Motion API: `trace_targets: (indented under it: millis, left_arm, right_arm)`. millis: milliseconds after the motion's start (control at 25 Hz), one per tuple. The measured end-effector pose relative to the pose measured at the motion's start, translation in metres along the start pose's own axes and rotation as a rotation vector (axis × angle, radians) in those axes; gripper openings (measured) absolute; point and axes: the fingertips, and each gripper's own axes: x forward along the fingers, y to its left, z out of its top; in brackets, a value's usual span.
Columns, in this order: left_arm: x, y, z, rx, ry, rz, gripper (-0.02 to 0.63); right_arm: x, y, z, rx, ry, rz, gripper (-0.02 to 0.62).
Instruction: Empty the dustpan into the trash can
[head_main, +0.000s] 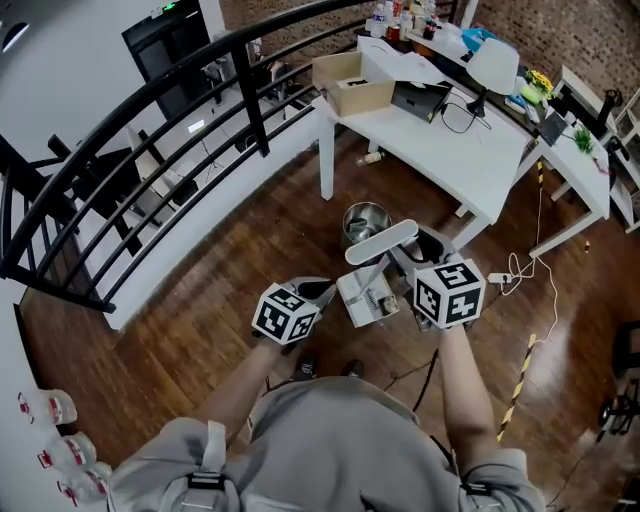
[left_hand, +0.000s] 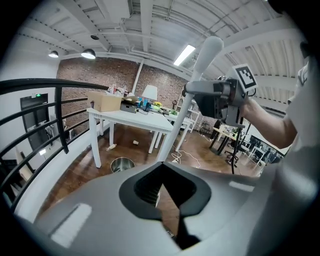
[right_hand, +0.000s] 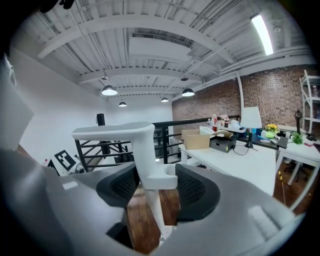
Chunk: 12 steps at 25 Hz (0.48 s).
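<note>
White dustpan (head_main: 366, 292) is hanging above the wooden floor (head_main: 240, 250), on the person's side of the steel trash can (head_main: 365, 222), which is standing on the floor just off the tabletop's (head_main: 450, 150) near edge. Right hand-held gripper (right_hand: 159, 182) is grasping the dustpan's long handle (head_main: 381, 243). Left hand-held gripper (left_hand: 162, 187) is clenching, jaws together, beside the pan.
</note>
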Motion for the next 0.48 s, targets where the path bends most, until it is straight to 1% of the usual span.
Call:
trace_targets:
  millis: [200, 280, 360, 400, 480]
  left_arm:
    - [-0.014, 0.015, 0.022, 0.036, -0.06, -0.013, 0.006]
    - [-0.018, 0.017, 0.038, 0.074, -0.099, -0.029, 0.006]
    - [-0.021, 0.016, 0.06, 0.124, -0.16, -0.06, 0.013]
    - [-0.021, 0.014, 0.072, 0.147, -0.193, -0.082, 0.04]
    - [-0.019, 0.012, 0.093, 0.187, -0.244, -0.118, 0.13]
  right_arm:
    - [0.005, 0.029, 0.061, -0.052, -0.056, 0.014, 0.212]
    - [0.009, 0.038, 0.079, -0.06, -0.072, 0.015, 0.212]
    - [0.016, 0.047, 0.096, -0.066, -0.085, 0.013, 0.212]
    - [0.02, 0.051, 0.103, -0.069, -0.09, 0.012, 0.212]
    - [0.029, 0.059, 0.116, -0.072, -0.102, 0.009, 0.21]
